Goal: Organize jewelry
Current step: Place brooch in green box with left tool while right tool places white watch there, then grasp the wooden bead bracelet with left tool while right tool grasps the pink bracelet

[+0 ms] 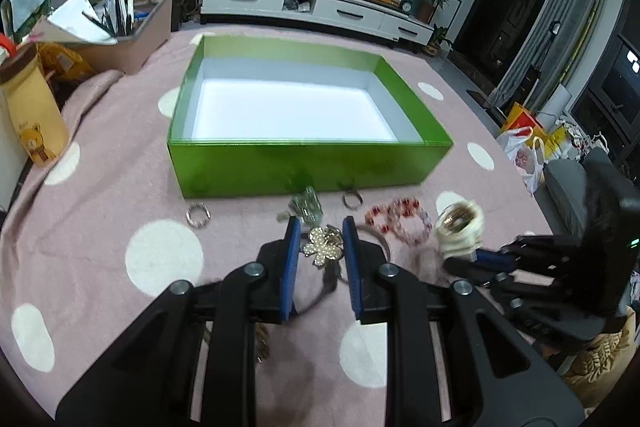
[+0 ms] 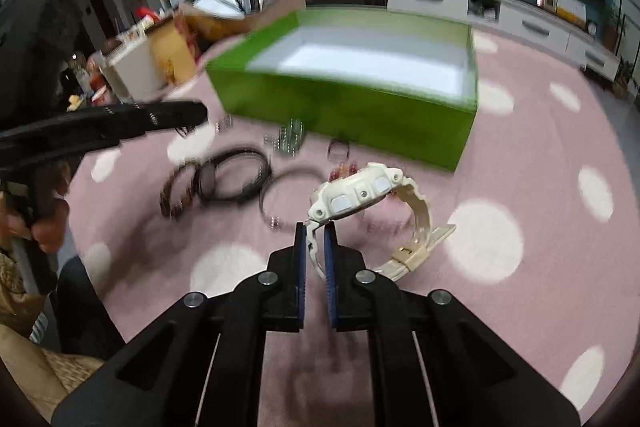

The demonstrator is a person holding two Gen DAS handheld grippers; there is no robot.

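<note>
Left claw: my left claw [image 1: 320,227] grips a gold rhinestone flower brooch [image 1: 323,247] between its blue pads, lifted above the pink polka-dot cloth [image 1: 120,187] on the desk.
Right claw: my right claw [image 2: 316,233] is clenched on the strap of a cream digital watch [image 2: 356,197], just below the case; the watch stands on edge, its buckle end trailing right.
Box: I see the green box [image 1: 312,167] open, with a white inside, beyond the jewelry, nothing in it.
Loose pieces: a small rhinestone ring [image 1: 198,215] lies left; a green crystal piece [image 1: 306,207] and a dark ring [image 1: 352,200] sit just before the box wall; a red and pink bead bracelet [image 1: 398,221] lies right.
Bangles: dark hoops [image 2: 236,179] and a thin silver bangle [image 2: 288,195] lie left of the watch, blurred.
</note>
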